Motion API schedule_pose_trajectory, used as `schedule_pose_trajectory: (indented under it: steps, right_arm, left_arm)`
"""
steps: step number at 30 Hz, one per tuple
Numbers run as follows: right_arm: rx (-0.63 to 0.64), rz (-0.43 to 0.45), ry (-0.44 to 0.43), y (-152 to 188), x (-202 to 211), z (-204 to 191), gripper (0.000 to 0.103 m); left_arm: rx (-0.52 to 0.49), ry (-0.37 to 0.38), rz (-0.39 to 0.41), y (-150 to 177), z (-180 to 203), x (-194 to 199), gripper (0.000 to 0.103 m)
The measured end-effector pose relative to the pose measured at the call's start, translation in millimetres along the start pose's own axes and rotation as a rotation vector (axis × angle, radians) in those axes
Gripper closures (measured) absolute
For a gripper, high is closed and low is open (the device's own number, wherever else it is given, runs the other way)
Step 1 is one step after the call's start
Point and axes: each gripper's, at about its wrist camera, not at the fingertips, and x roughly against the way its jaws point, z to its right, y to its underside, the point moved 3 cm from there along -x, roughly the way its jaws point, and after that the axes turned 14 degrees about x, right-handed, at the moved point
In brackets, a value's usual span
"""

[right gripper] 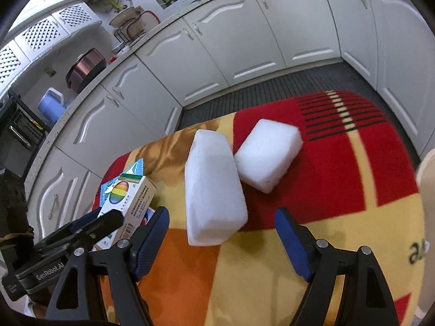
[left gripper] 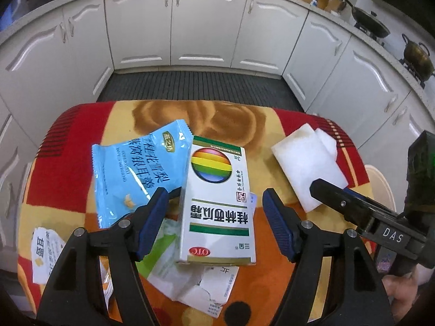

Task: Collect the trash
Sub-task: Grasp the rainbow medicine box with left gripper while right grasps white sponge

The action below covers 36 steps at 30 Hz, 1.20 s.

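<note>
A white medicine box with a rainbow disc lies on torn paper scraps on a table under a red, yellow and orange cloth. My left gripper is open. The box sits between its blue pads with a gap on each side. A blue snack wrapper leans against the box's left side. My right gripper is open too, and the near end of a long white foam block lies between its fingertips, untouched. A second foam block rests against the first.
Another torn paper piece lies at the table's left edge. A beige rounded rim stands just off the right side. White kitchen cabinets and a dark floor mat lie beyond the table, with pans on the counter.
</note>
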Motion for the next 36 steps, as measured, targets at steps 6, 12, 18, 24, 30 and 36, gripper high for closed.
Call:
schedule_pose_trajectory:
  steps: [6,12,18,24,30,36]
  right_arm:
    - [-0.007,0.027,-0.037,0,-6,-4,0.060]
    - [0.034,0.071,-0.038,1,14,-14,0.071]
    - [0.080,0.098,-0.048,8,40,-28,0.072]
    - [0.084,0.129,-0.062,21,69,-35,0.072]
    - [0.085,0.159,-0.054,35,97,-38,0.072]
    - [0.071,0.188,-0.029,49,123,-32,0.072]
  left_arm:
    - [-0.029,-0.024,-0.034,2,4,-13,0.033]
    - [-0.012,0.021,-0.014,7,-2,-3,0.049]
    - [-0.023,0.063,0.041,14,3,30,0.049]
    - [-0.046,0.090,0.060,28,15,56,0.049]
    - [-0.086,0.100,0.082,47,33,76,0.049]
    - [-0.138,0.095,0.109,67,54,92,0.049]
